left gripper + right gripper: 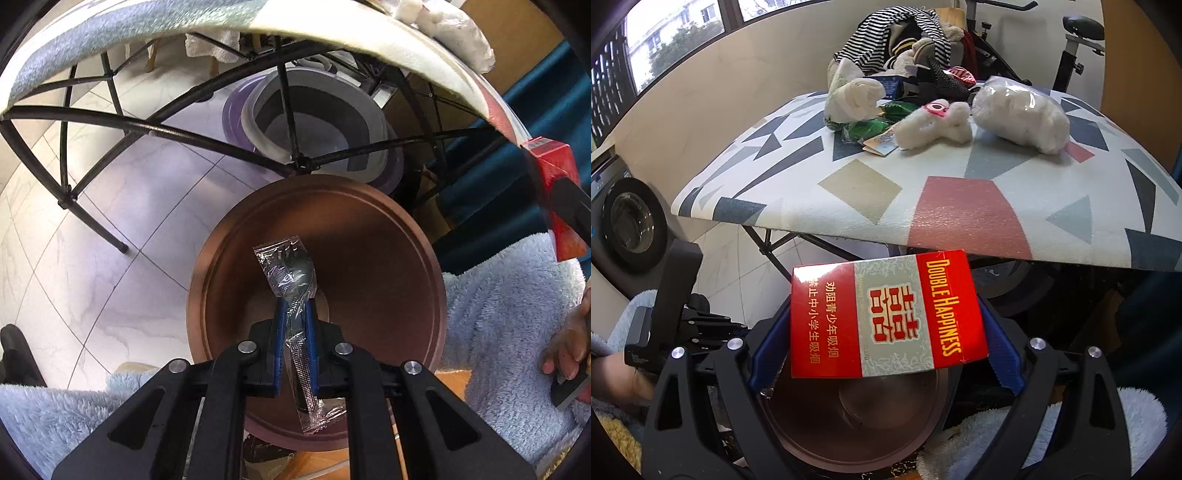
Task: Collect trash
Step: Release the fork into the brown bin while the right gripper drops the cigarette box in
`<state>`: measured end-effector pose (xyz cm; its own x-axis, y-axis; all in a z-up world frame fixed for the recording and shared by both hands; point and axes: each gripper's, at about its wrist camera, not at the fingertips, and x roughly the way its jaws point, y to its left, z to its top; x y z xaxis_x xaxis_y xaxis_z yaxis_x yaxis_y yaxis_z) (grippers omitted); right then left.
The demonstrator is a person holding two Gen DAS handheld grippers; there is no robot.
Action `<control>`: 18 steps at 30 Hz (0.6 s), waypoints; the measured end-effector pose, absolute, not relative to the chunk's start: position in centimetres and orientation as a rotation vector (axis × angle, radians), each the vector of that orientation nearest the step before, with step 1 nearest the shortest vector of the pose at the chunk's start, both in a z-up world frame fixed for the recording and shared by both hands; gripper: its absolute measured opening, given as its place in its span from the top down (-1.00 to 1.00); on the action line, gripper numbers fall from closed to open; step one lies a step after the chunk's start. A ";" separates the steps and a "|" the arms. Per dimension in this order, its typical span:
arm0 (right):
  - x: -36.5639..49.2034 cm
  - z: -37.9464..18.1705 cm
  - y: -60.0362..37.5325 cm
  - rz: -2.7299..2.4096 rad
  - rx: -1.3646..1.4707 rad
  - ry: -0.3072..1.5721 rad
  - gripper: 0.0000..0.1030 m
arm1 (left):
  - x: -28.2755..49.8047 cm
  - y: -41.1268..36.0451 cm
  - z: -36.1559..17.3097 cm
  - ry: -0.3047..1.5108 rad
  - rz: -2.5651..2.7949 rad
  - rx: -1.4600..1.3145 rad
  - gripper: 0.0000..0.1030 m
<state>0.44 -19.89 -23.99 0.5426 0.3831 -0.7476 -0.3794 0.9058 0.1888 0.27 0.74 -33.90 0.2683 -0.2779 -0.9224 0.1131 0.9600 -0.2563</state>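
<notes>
My left gripper (295, 306) is shut on a plastic-wrapped spoon (291, 277) and holds it over a round brown bin (388, 258) on the floor. My right gripper (886, 317) is shut on a red Double Happiness cigarette box (886, 314), held flat above the same brown bin (857, 424), just in front of the table edge. The red box and right gripper also show at the right edge of the left wrist view (554, 192).
A table with a geometric-pattern cloth (923, 192) carries white plush toys (938, 125), a bagged white bundle (1019, 114), green wrappers (871, 125) and clothes. Black table legs (110, 122) and a grey-purple basin (317, 122) stand beyond the bin. A washing machine (628, 218) stands at left.
</notes>
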 end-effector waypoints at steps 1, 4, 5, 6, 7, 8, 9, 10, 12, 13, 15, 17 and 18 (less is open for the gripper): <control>0.4 -24.0 -19.8 0.454 0.002 0.889 -0.74 | 0.3 0.6 -33.9 1.275 -0.264 -0.152 0.79; 0.5 -24.1 -19.7 0.456 0.000 0.893 -0.74 | 0.2 0.8 -33.7 1.267 -0.265 -0.163 0.77; 0.5 -24.1 -19.7 0.456 0.000 0.895 -0.74 | 0.2 0.7 -33.5 1.264 -0.266 -0.167 0.75; 0.6 -24.1 -19.7 0.455 0.000 0.897 -0.74 | 0.1 0.8 -33.3 1.258 -0.266 -0.171 0.71; 0.5 -24.1 -19.7 0.454 -0.001 0.898 -0.74 | 0.1 0.8 -33.1 1.253 -0.265 -0.176 0.64; 0.5 -24.1 -19.7 0.454 -0.002 0.899 -0.74 | 0.1 0.9 -33.0 1.248 -0.264 -0.179 0.54; 0.5 -24.1 -19.6 0.455 -0.003 0.901 -0.74 | 0.0 1.0 -32.7 1.239 -0.261 -0.184 0.48; 0.5 -24.2 -19.6 0.456 -0.006 0.902 -0.74 | 0.0 1.1 -32.4 1.227 -0.261 -0.192 0.36; 0.5 -24.2 -19.5 0.459 -0.010 0.906 -0.74 | -0.2 1.4 -31.8 1.199 -0.256 -0.203 0.22; 0.5 -24.3 -19.4 0.461 -0.014 0.909 -0.74 | -0.2 1.6 -31.4 1.185 -0.252 -0.209 0.17; 0.5 -24.5 -19.2 0.463 -0.022 0.922 -0.74 | -0.5 2.1 -30.2 1.133 -0.234 -0.226 0.01; 0.6 -25.0 -18.8 0.469 -0.036 0.939 -0.74 | -1.1 3.1 -28.3 1.045 -0.205 -0.254 -0.23; 0.6 -25.3 -18.5 0.474 -0.044 0.950 -0.74 | -1.3 3.5 -27.7 1.016 -0.198 -0.264 -0.30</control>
<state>0.59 -18.46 -25.30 0.4873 0.3708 -0.7906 -0.4087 0.8969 0.1687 -1.26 3.46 -27.71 0.5133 -0.2844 -0.8097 0.0403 0.9504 -0.3083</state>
